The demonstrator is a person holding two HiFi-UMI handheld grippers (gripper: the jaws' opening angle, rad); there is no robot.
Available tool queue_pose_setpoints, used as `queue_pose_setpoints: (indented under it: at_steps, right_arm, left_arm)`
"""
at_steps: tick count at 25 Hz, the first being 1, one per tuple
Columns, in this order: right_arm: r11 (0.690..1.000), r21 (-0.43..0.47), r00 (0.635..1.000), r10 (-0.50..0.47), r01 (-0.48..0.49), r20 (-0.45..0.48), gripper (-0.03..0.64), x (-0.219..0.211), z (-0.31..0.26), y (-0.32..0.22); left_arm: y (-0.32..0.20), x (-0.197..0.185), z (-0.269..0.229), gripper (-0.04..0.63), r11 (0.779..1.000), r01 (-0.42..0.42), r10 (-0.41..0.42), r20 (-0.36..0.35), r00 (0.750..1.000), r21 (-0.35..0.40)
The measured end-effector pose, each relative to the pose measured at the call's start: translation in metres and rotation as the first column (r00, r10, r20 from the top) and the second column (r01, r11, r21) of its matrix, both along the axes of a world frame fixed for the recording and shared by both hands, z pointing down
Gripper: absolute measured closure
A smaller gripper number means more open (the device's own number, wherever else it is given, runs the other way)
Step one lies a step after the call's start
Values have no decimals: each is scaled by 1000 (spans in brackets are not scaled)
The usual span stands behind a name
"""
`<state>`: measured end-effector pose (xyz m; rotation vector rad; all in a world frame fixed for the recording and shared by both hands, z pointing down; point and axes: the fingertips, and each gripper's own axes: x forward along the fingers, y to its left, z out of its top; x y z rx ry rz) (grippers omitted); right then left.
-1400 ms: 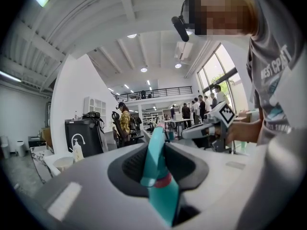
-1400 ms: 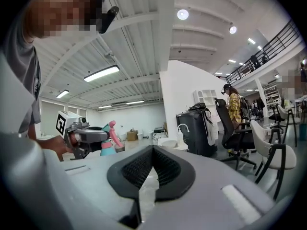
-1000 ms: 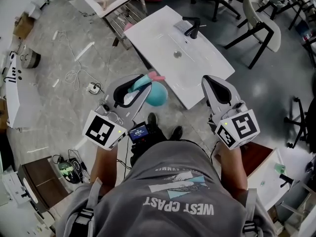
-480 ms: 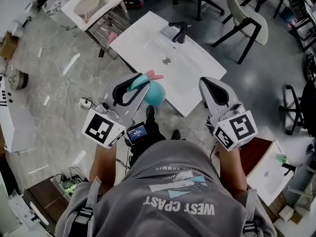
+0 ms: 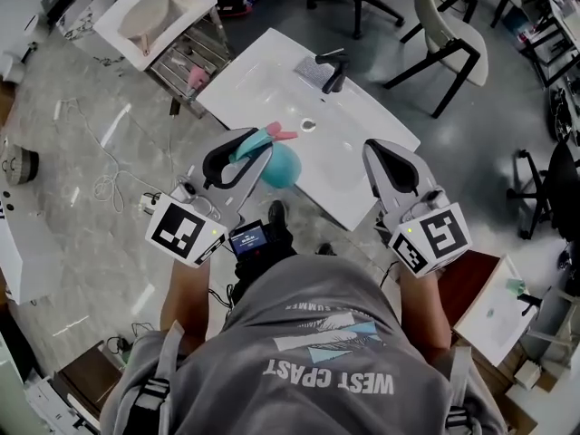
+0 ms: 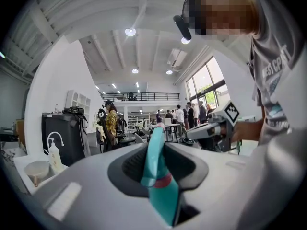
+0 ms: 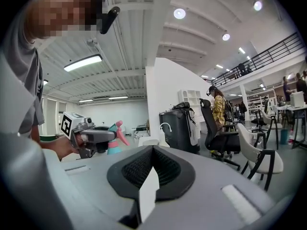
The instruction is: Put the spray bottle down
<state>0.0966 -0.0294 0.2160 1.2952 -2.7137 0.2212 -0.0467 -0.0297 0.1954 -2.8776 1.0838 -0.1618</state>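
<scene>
My left gripper point(image 5: 243, 152) is shut on a teal spray bottle point(image 5: 281, 165) with a pink trigger, held level in the air over the near edge of a white sink basin point(image 5: 263, 75). In the left gripper view the bottle's teal neck point(image 6: 159, 174) stands clamped between the jaws. My right gripper point(image 5: 391, 163) hovers to the right of the bottle with its jaws together and nothing in them. The right gripper view shows the left gripper point(image 7: 94, 137) and the bottle point(image 7: 115, 142) at the left.
A black faucet point(image 5: 333, 67) stands at the basin's far edge, with a drain hole point(image 5: 309, 125) near the middle. A second basin point(image 5: 149, 12) on a rack sits at the top left. Chairs point(image 5: 450, 39) stand at the right. Cables point(image 5: 113, 184) lie on the floor.
Both grippers have travelled forward towards the white sink basin. The bottle, earlier short of the basin's near edge, now hangs over it. The grip has not altered.
</scene>
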Motion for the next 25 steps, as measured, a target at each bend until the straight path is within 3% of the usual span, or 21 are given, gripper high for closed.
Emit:
queue_pose_setpoints:
  at_steps: [16,25]
  right_arm:
    - [995,4,995,95,-95,-34,617,-64,-1,-92]
    - [995,-6,994,101,-101,-43,617,-79,8,-125]
  left_arm:
    - [-112,-72,8,502,997,-78,78,-15,997,-14]
    - [-160,-84,23,502,997,-77,77,-13,997,-27]
